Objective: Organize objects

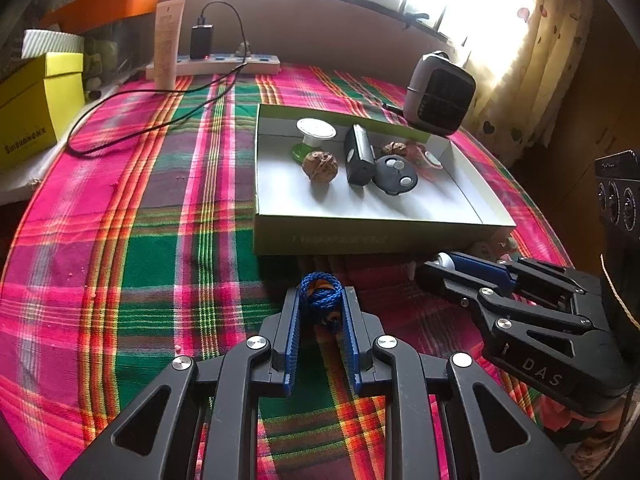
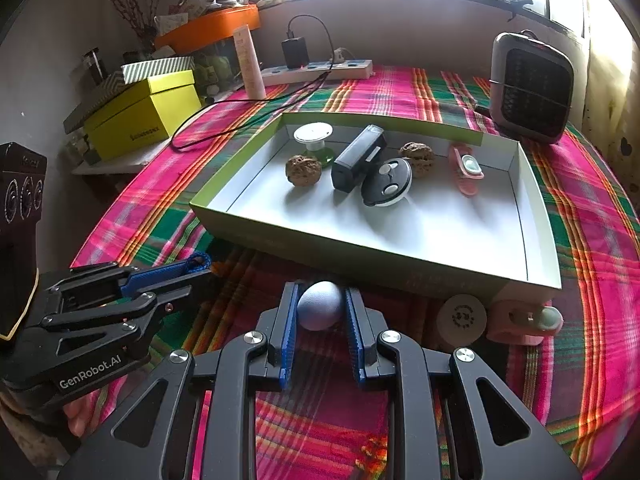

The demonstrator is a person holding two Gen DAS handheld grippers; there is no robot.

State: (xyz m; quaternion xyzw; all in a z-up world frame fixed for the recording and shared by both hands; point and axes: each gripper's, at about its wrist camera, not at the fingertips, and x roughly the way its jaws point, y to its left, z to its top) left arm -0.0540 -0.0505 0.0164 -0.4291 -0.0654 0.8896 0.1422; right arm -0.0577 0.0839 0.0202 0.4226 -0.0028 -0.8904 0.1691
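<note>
My left gripper [image 1: 321,298] is shut on a blue braided cord ring [image 1: 320,294], just in front of the green-sided tray [image 1: 360,238]. My right gripper [image 2: 321,300] is shut on a pale grey-blue egg-shaped ball [image 2: 320,306], also in front of the tray [image 2: 360,252]. The tray holds two walnuts [image 2: 303,170], a white-topped green spool [image 2: 313,136], a black box [image 2: 357,158], a round black-and-white device [image 2: 387,184] and a pink clip [image 2: 466,170]. Each gripper shows in the other view, the right one [image 1: 436,266] and the left one [image 2: 196,264].
A round white disc [image 2: 461,317] and a pink holder [image 2: 524,320] lie by the tray's near right corner. A small heater [image 2: 530,86] stands behind the tray. A power strip [image 2: 320,70], a tube [image 2: 250,62] and a yellow box [image 2: 148,114] are at the back left.
</note>
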